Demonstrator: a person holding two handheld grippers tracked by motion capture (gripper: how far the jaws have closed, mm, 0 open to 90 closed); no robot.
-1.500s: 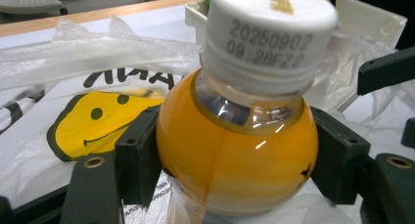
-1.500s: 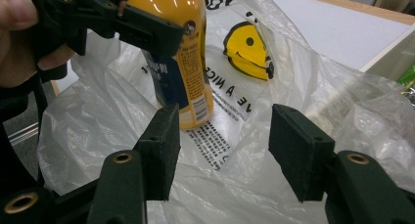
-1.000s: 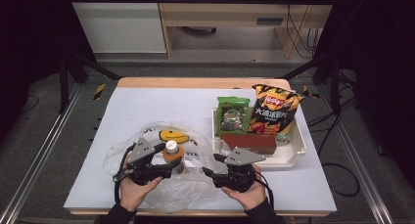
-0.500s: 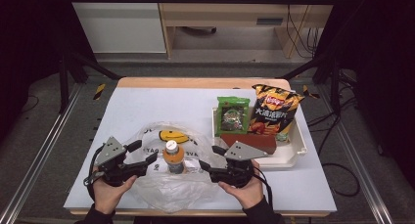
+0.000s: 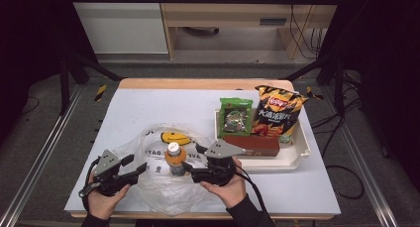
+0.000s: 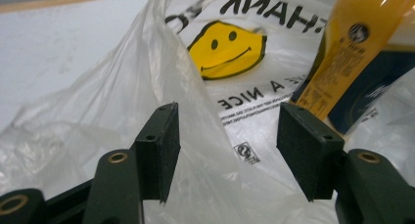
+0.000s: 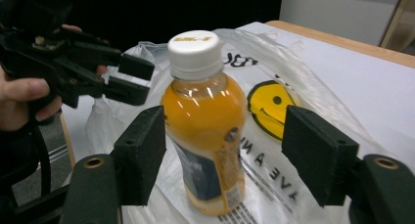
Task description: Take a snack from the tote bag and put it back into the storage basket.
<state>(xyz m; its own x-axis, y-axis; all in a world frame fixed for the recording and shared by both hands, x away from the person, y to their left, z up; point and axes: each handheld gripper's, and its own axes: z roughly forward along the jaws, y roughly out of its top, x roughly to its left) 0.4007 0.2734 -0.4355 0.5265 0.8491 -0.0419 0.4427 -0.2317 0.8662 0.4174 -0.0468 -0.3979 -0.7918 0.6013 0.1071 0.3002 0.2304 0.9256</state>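
My right tool [image 5: 190,170] stands with its jaws apart on either side of the orange juice bottle [image 5: 174,158], the pads clear of it; they have just been opening, with the bottle between them. In the right gripper view the bottle [image 7: 208,121] stands upright with its white cap on, resting on the clear plastic bag [image 7: 293,131] printed with a yellow smiley face. My left tool [image 5: 140,170], low at the bag's near left edge, has its jaws apart too; they have just been closing, and in the left gripper view a raised fold of the bag [image 6: 161,87] runs up between them, though I cannot tell whether either pad touches it. The bag [image 5: 158,187] lies spread on the white desk [image 5: 148,108]. Well to the right, a white tray [image 5: 297,160] holds a green packet [image 5: 236,119], a bag of crisps [image 5: 275,115] and a dark red box [image 5: 255,145].
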